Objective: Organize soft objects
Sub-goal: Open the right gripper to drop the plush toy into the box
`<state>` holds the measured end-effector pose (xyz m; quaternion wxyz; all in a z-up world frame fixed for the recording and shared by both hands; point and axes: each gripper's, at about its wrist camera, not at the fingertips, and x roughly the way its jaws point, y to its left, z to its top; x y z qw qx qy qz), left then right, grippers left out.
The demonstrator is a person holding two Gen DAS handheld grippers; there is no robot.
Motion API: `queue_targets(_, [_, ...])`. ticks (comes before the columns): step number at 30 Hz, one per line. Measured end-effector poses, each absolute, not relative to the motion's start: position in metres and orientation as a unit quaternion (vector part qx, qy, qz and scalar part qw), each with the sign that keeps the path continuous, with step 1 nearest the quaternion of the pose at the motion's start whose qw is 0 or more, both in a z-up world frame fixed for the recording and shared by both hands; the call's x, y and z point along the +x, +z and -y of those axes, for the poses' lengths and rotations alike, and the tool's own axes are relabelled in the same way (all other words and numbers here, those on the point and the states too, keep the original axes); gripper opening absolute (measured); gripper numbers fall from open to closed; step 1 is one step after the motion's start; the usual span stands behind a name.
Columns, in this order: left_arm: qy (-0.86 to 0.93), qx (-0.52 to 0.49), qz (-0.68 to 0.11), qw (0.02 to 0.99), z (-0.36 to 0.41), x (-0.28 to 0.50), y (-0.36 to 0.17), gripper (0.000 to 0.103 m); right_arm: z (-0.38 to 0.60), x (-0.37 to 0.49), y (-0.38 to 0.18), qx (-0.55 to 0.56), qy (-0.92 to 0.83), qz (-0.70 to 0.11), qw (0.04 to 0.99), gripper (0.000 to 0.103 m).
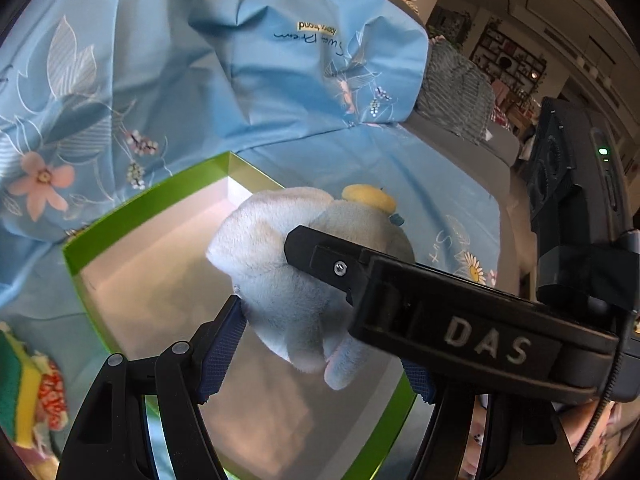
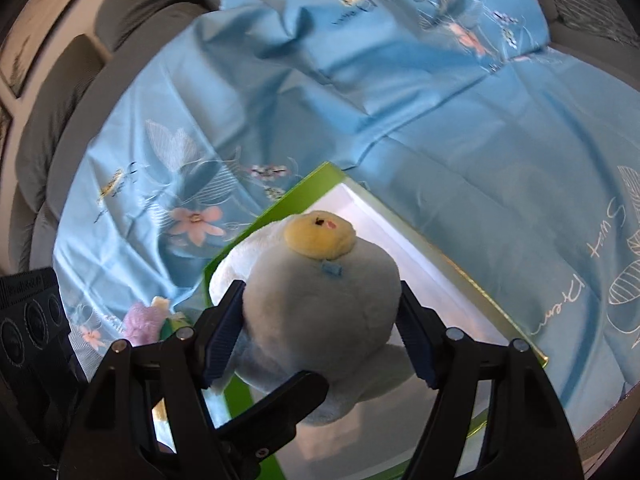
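Pale blue plush toy (image 2: 320, 312), yellow topknot, held above open green-rimmed box (image 1: 160, 200).

A blue floral sheet (image 2: 420, 128) covered the grey sofa (image 2: 60, 92); a dim shelf (image 1: 508, 60) stood behind.

**A:** What colours am I looking at here?

**B:** The plush toy (image 2: 320, 312) I've got is pale blue-grey with a soft yellow patch (image 2: 320, 236) on top, plus a tiny blue tag. The box (image 1: 148, 200) has lime green walls and a plain white inside.

**A:** And the cloth underneath?

**B:** The sheet (image 2: 420, 128) is sky blue, printed with pink flowers, white outlined leaves and white script lettering. My grippers are black with dark blue ribbed pads (image 2: 224, 332). Off to the side, there's a lilac fuzzy thing (image 2: 140, 324).
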<state>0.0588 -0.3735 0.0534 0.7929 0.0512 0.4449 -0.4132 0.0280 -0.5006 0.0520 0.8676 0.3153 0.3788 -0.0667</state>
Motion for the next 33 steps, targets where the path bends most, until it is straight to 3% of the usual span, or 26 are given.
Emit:
queue_targets(1, [-0.416,0.048,-0.445,0.791,0.373,0.059,0.052,0.072,0.504,0.03,0.049,0.316,-0.071,-0.382,0.866,0.074])
queue_targets(5, [-0.419,0.04,-0.447,0.789,0.371,0.058,0.053,0.072,0.509,0.035,0.041,0.341,-0.06,-0.38,0.858,0.094])
queue_targets(9, [-0.412,0.034,-0.442,0.796,0.359,0.055,0.057,0.072,0.5,0.032,0.05,0.32,-0.063,-0.371,0.87,0.101])
queue_targets(19, [-0.343,0.007,-0.418,0.841,0.271,0.046,0.081,0.075,0.457,0.015,0.082,0.269,-0.058,-0.325,0.905,0.101])
queue_targets(23, [-0.306,-0.008,-0.411,0.858,0.226,0.042,0.091,0.083,0.433,0.01,0.089,0.255,-0.046,-0.315,0.913,0.102])
queue_targets(33, [-0.151,-0.027,-0.398,0.904,0.112,0.026,0.098,0.088,0.351,0.017,0.098,0.175,-0.001,-0.332,0.927,0.102])
